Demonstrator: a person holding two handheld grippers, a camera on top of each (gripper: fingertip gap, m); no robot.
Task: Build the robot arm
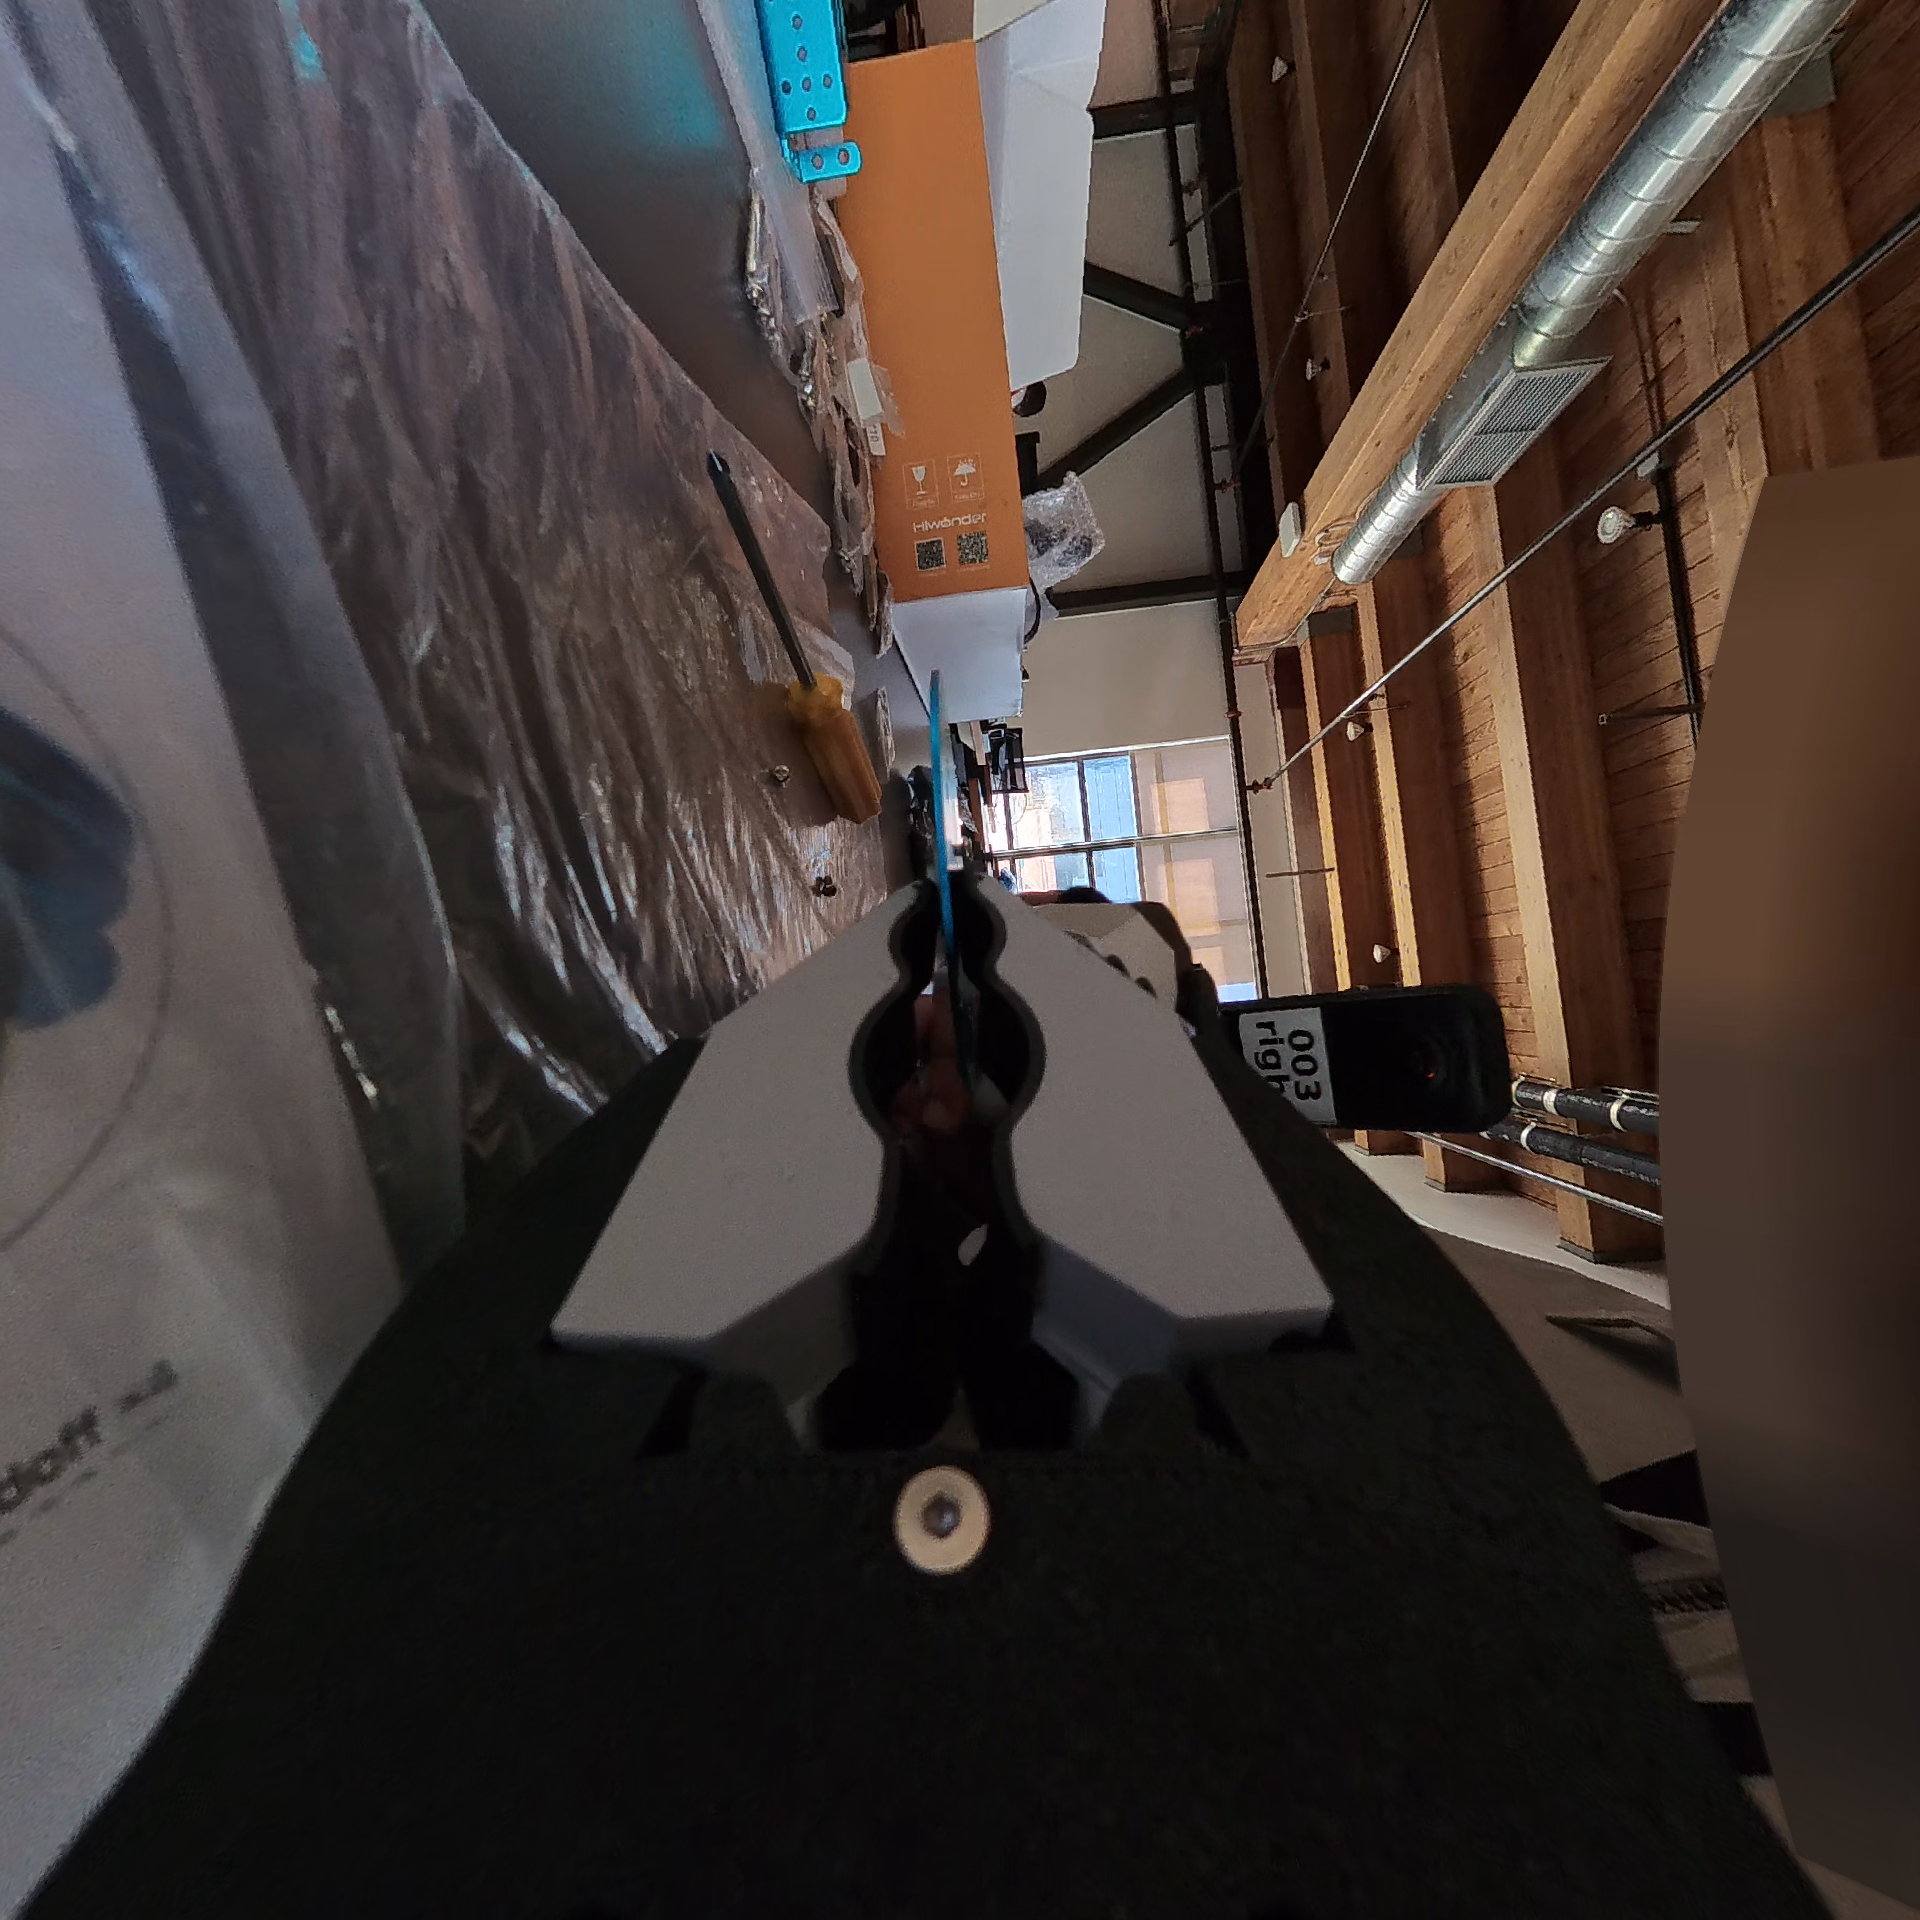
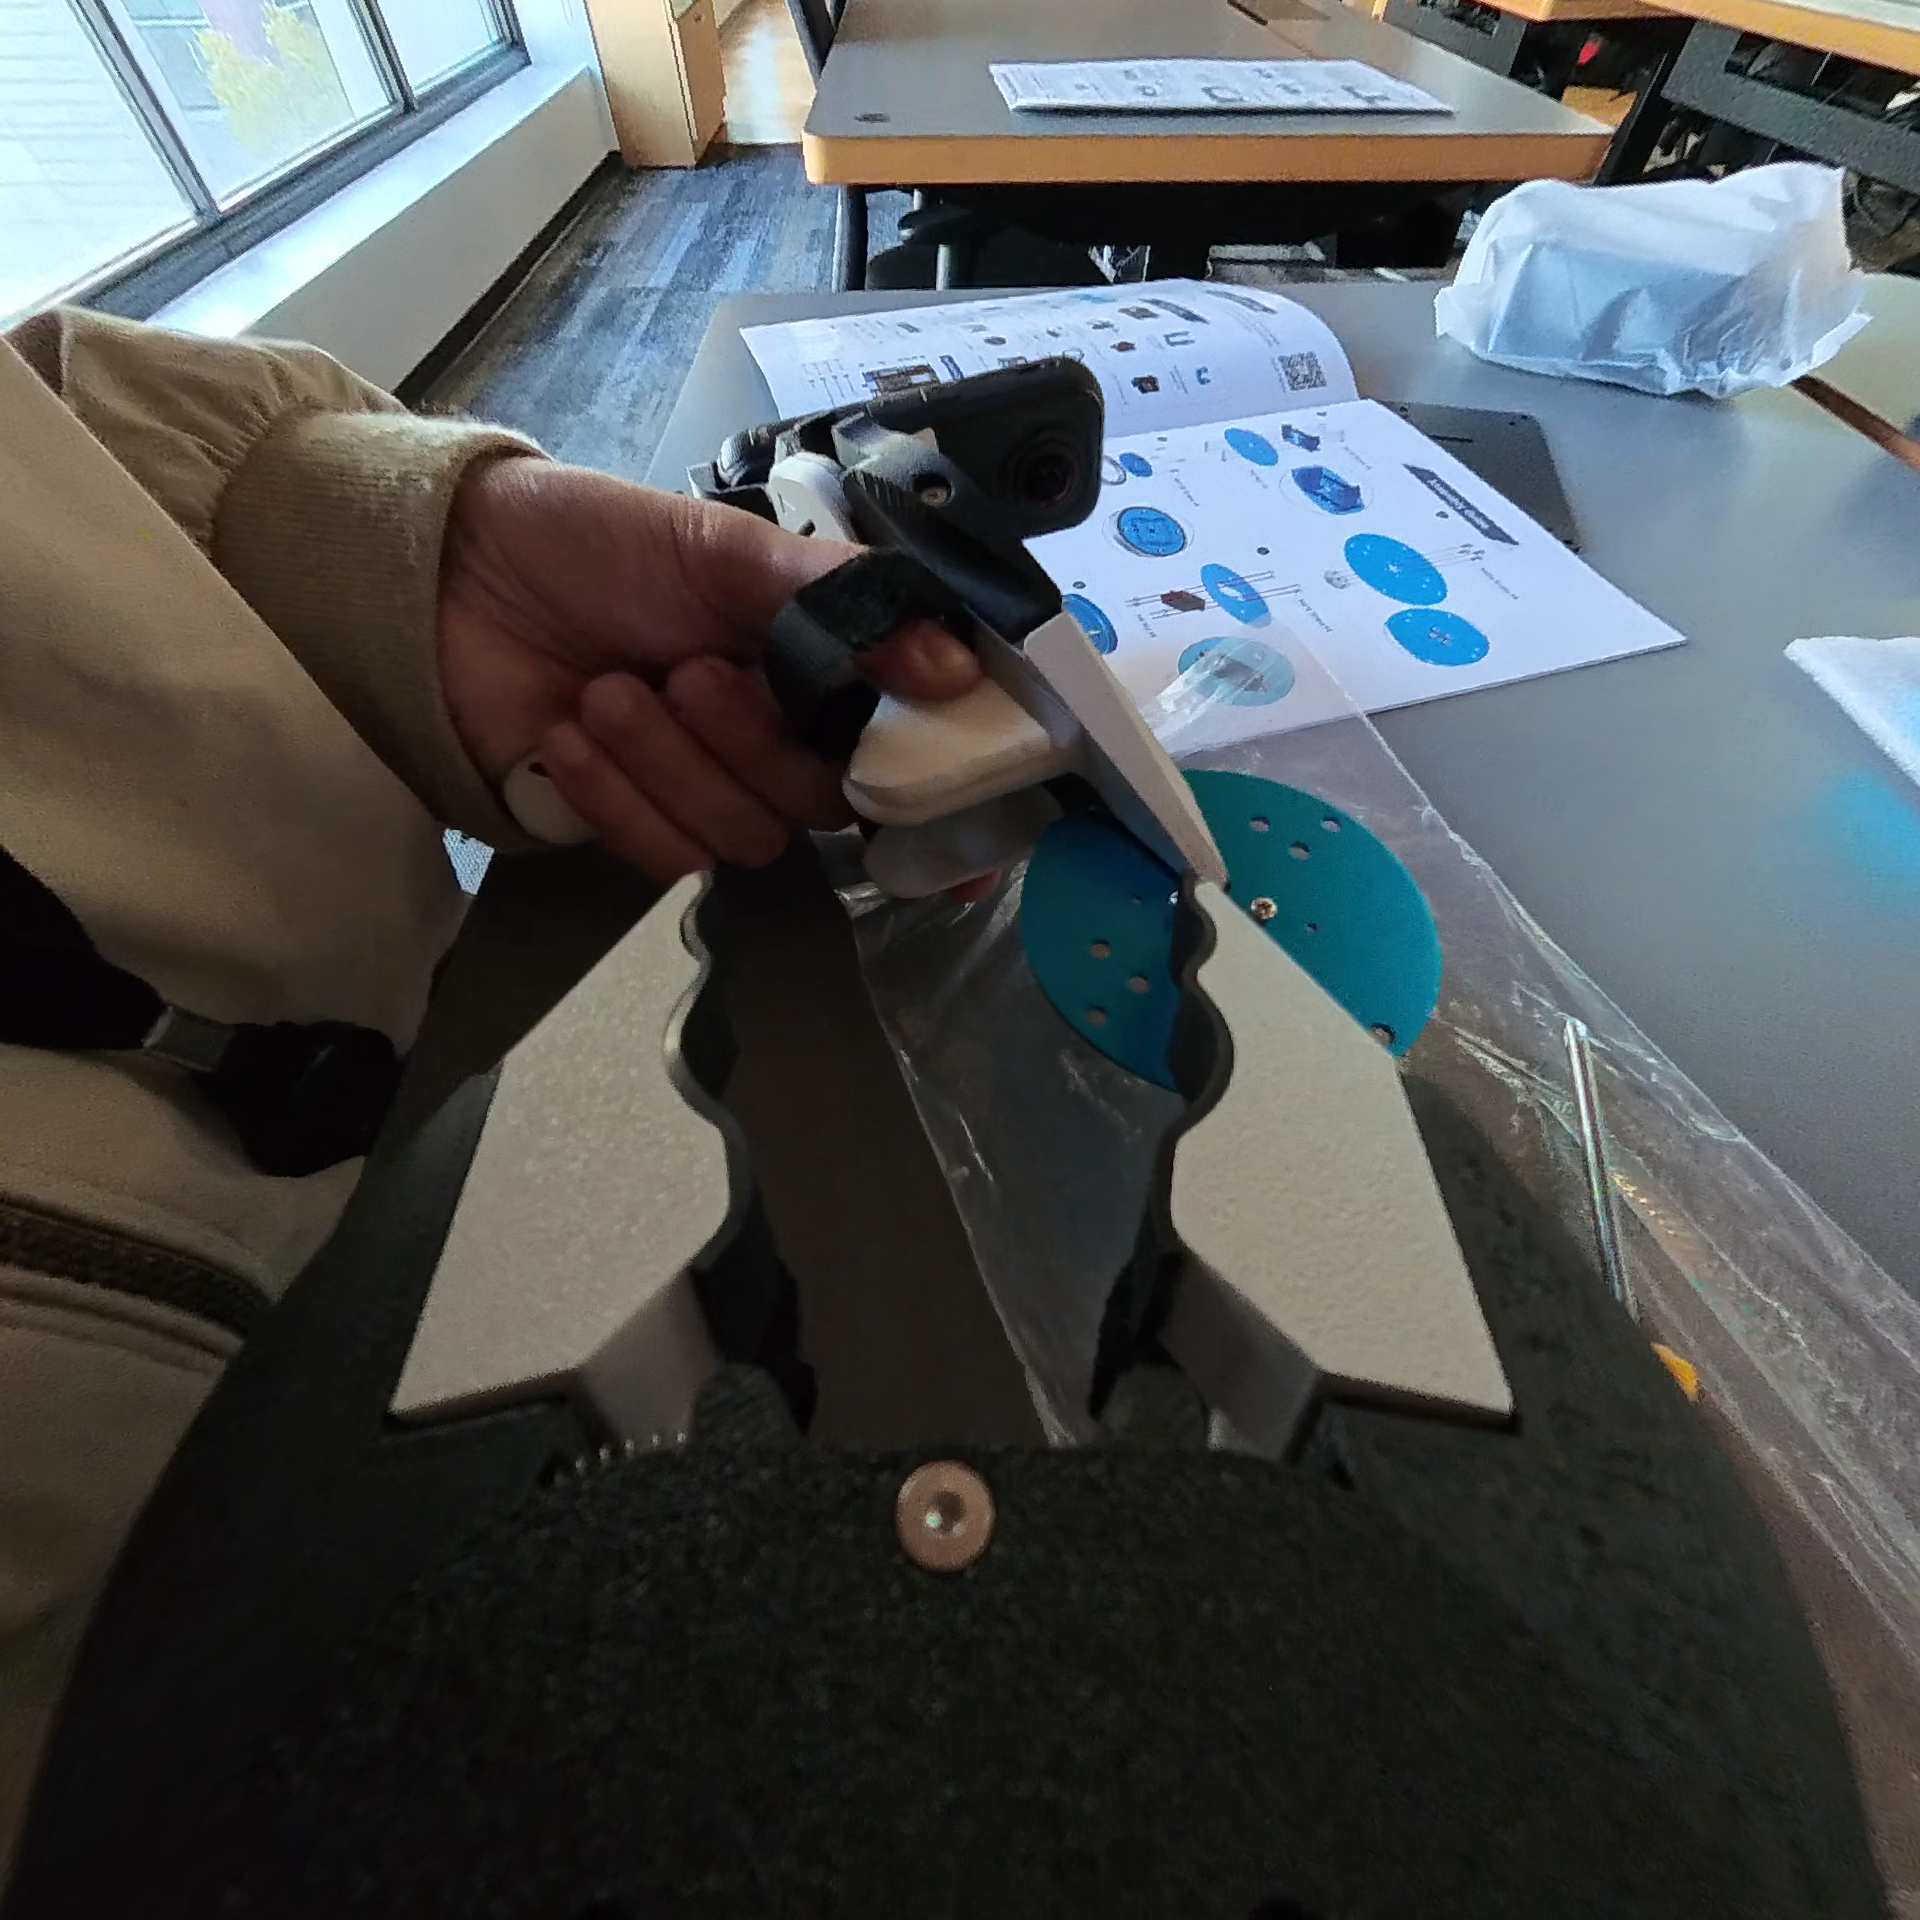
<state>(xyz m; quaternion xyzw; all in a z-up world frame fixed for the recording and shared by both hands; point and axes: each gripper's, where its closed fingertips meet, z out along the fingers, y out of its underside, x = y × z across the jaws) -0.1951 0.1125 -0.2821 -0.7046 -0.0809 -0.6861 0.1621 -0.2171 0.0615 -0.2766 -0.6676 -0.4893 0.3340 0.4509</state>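
We have the blue perforated disc [image 2: 1320,914] held up above the grey table [image 2: 1662,644], and it serves as our landmark. The left gripper [image 1: 948,883] has its jaws closed almost to touching, pinching the disc edge-on, so that in the left wrist view the disc shows only as a thin blue line between the tips. The right gripper [image 2: 951,914] stands wide open just before the disc, holding nothing; its right finger [image 2: 1309,1143] lies in front of the disc's near edge, and we cannot tell whether it touches the metal. Clear plastic film [image 2: 997,1091] hangs below the disc and runs down between the open fingers. A small screw [image 2: 1264,907] sits in the disc face near its middle. Beyond the disc lies an open instruction booklet [image 2: 1299,520], farther back a white plastic-wrapped bundle [image 2: 1652,281], and beside the disc a thin metal shaft [image 2: 1595,1153] rests on the film. In the left wrist view an amber-handled screwdriver [image 1: 805,686] and an orange box [image 1: 935,343] lie beyond the disc. In our judgement the pinch is narrow, so we should keep the left grip firm and the disc level, and avoid trapping film.
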